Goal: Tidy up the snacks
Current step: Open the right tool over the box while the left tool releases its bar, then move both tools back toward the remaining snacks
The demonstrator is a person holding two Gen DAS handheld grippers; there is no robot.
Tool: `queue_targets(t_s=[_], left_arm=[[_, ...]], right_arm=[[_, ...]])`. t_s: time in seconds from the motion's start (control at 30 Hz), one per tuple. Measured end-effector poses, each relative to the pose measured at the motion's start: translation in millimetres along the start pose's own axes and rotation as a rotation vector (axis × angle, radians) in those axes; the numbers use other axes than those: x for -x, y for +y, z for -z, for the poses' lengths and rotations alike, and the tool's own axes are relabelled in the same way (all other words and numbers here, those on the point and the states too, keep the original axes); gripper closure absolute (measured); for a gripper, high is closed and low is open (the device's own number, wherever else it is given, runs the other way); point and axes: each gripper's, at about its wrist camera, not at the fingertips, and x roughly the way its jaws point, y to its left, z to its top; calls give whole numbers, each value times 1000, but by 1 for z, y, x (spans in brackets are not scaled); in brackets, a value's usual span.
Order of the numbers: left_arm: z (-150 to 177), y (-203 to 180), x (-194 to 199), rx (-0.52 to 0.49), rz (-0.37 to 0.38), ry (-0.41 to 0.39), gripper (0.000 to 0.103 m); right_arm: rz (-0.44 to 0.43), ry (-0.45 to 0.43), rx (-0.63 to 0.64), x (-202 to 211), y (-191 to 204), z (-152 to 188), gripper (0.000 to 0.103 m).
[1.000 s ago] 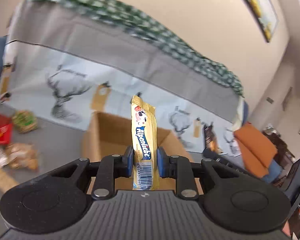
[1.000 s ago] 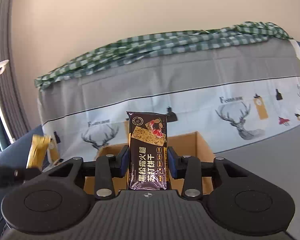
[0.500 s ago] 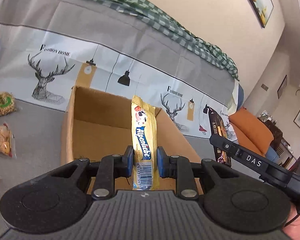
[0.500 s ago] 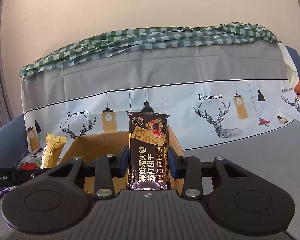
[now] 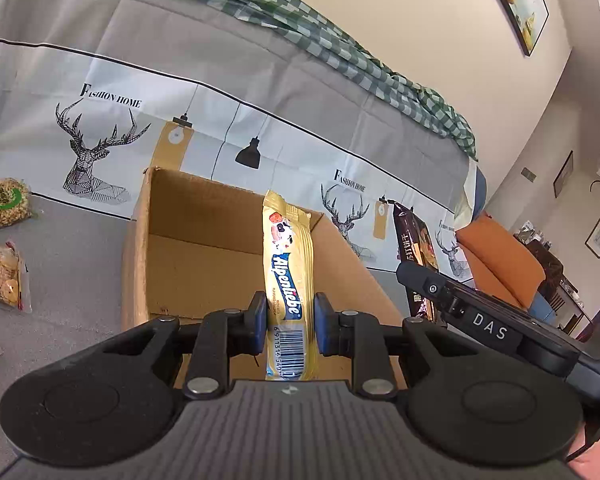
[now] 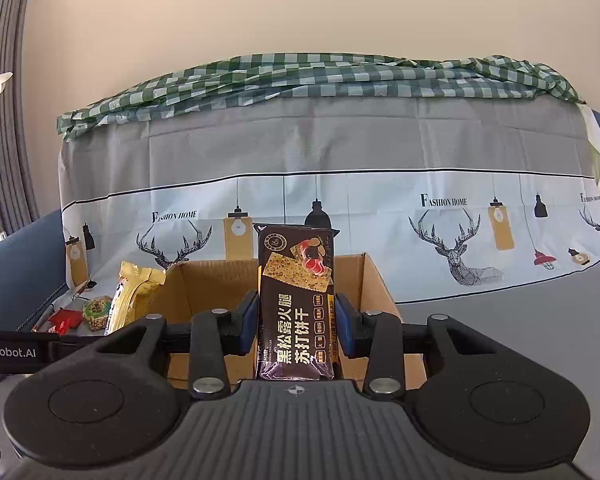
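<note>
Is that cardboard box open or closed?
Open. The box has no lid across its top, and its bare brown inner walls and floor show in both views.

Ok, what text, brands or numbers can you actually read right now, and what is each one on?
"Alpenliebe": gold candy pack in the left gripper.
Its barcode digits: too small to read reliably.
"黑松露火腿苏打饼干": dark cracker pack in the right gripper.
"FASHION HOME": deer-print cloth.
"DAS": right gripper body, left view.
"enRobot.AI", cut off: left gripper body, right view.
</note>
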Motion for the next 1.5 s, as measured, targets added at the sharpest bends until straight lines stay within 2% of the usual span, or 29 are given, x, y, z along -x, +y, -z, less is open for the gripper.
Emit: queue_targets(t_s=[0.4, 0.43, 0.53, 0.57, 0.8, 0.93, 1.0, 1.1, 1.23, 1.3, 1.4, 1.5], left_arm=[[0, -1, -4, -6, 26, 17, 77], [0, -1, -5, 2, 32, 26, 76], [0, 3, -7, 35, 35, 35, 61], [0, 5, -7, 47, 32, 34, 60], [-5, 16, 1, 67, 7, 7, 60], [-7, 18, 20, 27, -9, -44, 74], [-11, 23, 32, 15, -11, -46, 77], [-28, 42, 47, 34, 33, -23, 77], [-58, 72, 69, -62, 46, -5, 78], [-67, 94, 75, -94, 6, 4, 78], [-67, 137, 76, -117, -96, 40, 78], [-51, 189, 76, -29, -173, 77, 78]], right_arm=[[5, 2, 10, 1, 1, 0, 61], [10, 1, 12, 1, 2, 0, 59], [16, 9, 12, -1, 2, 1, 43], [20, 10, 14, -1, 2, 1, 42], [25, 12, 19, -4, 5, 1, 40], [19, 11, 9, -5, 9, 0, 40], [13, 8, -1, -5, 16, -1, 40], [-6, 8, -9, -6, 30, -1, 40], [-60, 1, -2, -5, 58, -2, 40], [-92, -4, 4, -4, 72, -1, 40], [-149, 1, 20, -6, 95, 0, 44], [-213, 16, 53, -10, 122, 3, 51]])
